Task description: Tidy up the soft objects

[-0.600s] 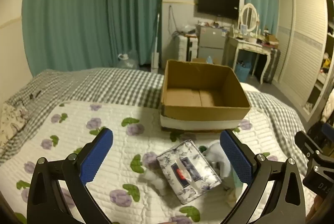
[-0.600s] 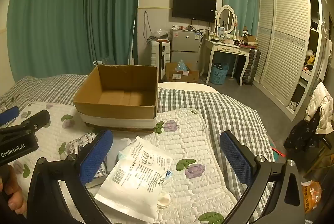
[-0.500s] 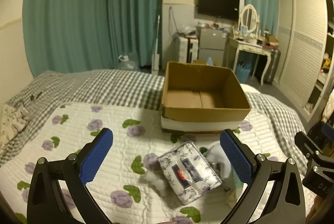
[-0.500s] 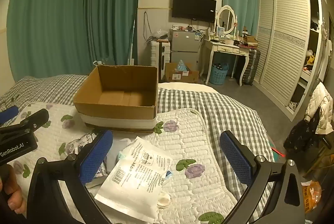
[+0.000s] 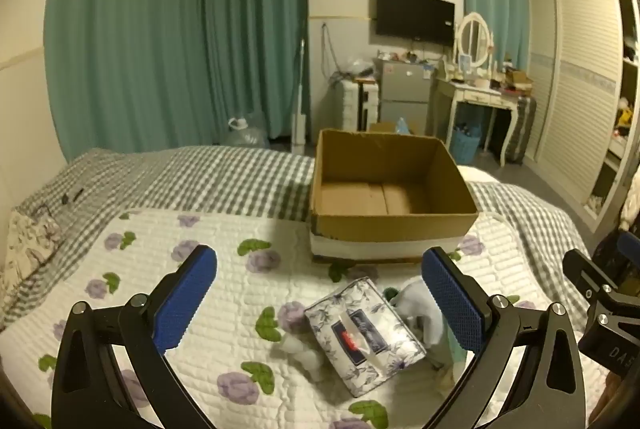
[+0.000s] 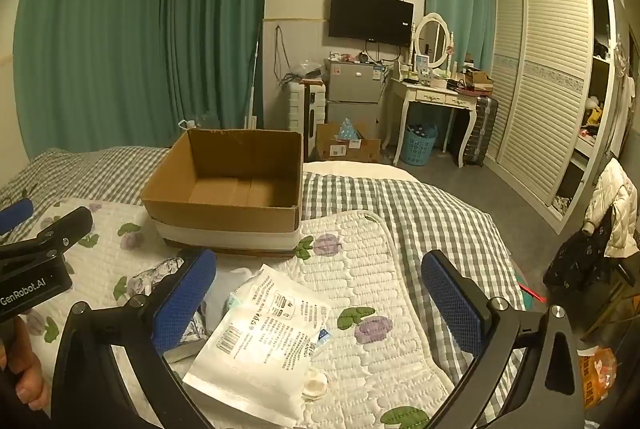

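Soft objects lie in a loose cluster on the flowered quilt (image 5: 168, 257) in front of me, on the near side of the cardboard box (image 5: 390, 189). From my left gripper (image 5: 318, 299) I see the floral tissue pack (image 5: 362, 335) lying flat between my blue pads, with nothing touching it; my jaws stand wide apart and hold nothing. Just left of the pack sits a small white fluffy wad (image 5: 298, 349), and at its right side, touching it, a pale crumpled cloth (image 5: 418, 303), partly hidden behind my right-hand finger (image 5: 450, 303).

From my right gripper (image 6: 318, 299), also spread fully and empty, a white printed plastic pouch (image 6: 260, 339) lies flat below the gap between the pads, its far corner over a pale cloth (image 6: 224, 295). A small round cotton pad (image 6: 316, 385) rests against the pouch's near edge. The floral pack (image 6: 156, 271) shows only in part behind my left-hand finger (image 6: 186, 299).

The box stands open and upright, with a white band around its base; its floor is bare cardboard. It sits where the quilt meets the grey checked bedspread (image 6: 420, 205). At the left edge of the right view, my other gripper's black body (image 6: 38, 261) and part of my hand (image 6: 22, 369) holding it show
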